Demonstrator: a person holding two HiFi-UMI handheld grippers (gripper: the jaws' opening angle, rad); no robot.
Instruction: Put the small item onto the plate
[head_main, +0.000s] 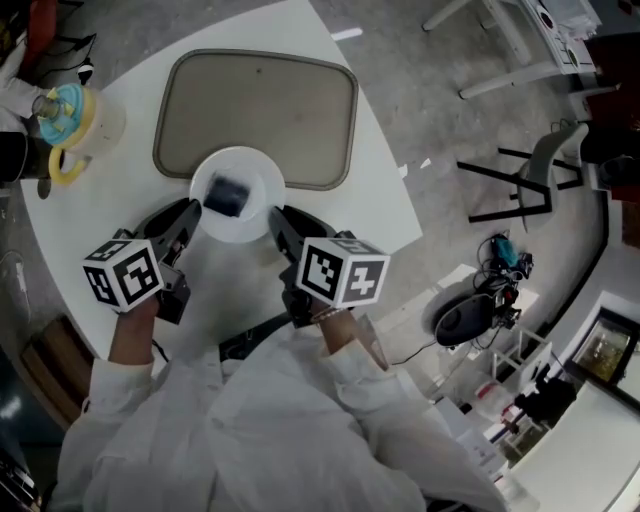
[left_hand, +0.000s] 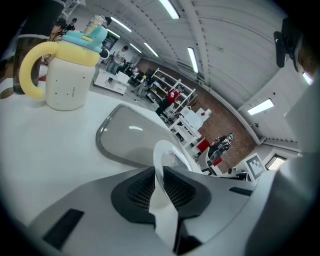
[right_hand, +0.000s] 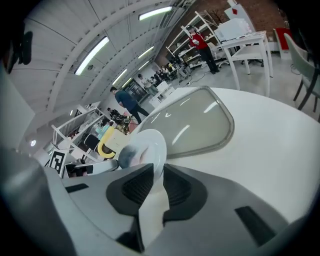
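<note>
The small item (head_main: 228, 195) already lies on the plate (head_main: 250, 232). It is a dark, squarish lump a little off the plate's middle, on the side toward the tray (head_main: 260, 110). So the step the task names looks done, judging by how things lie.

Both claws are busy with the plate itself. The left claw (left_hand: 159, 172) is clenched on the plate's rim, with the white edge running straight between its ribbed dark pads. The right claw (right_hand: 157, 172) is clamped on the opposite rim in the same way. From the right gripper view the item shows only as a blurred grey-blue patch on the dish, just beyond the pads.

From the head view, the plate sits across the tray's near edge, half over the tray's grey bed and half over the white table (head_main: 380, 200) in front of it. Whether it rests there or is held just clear of the surface I cannot tell. The two-sided grip suggests a carry — the plate as a whole being taken somewhere, most likely onto the tray.

A cream mug (head_main: 70, 120) with a yellow handle and a teal lid stands well to the left of the tray, out of the way.

What seems left is only to settle the plate flat and let go of both rims — and to keep it level meanwhile, since the item lies loose and could slide.
</note>
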